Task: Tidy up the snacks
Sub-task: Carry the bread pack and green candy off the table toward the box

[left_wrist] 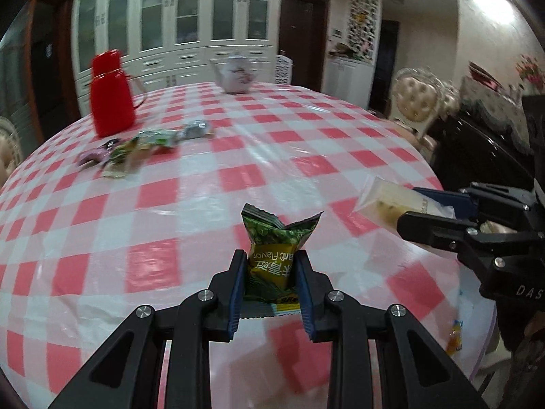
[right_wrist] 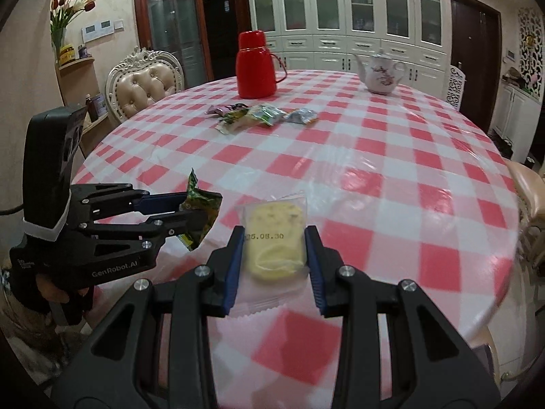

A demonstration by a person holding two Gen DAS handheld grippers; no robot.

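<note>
Left wrist view: left gripper (left_wrist: 271,269) clamps green packet (left_wrist: 272,255); right gripper (right_wrist: 275,248) clamps yellow biscuit (right_wrist: 275,238). Snack row (left_wrist: 143,146) lies at 11 o'clock, nearer left.

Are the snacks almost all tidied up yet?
Partly. A little row of snack packets already sits together near the red flask. Right now the left gripper is holding a green snack packet, and the right gripper a clear-wrapped yellow biscuit. Those two aren't with the others yet. I can't see any more loose ones.
</note>
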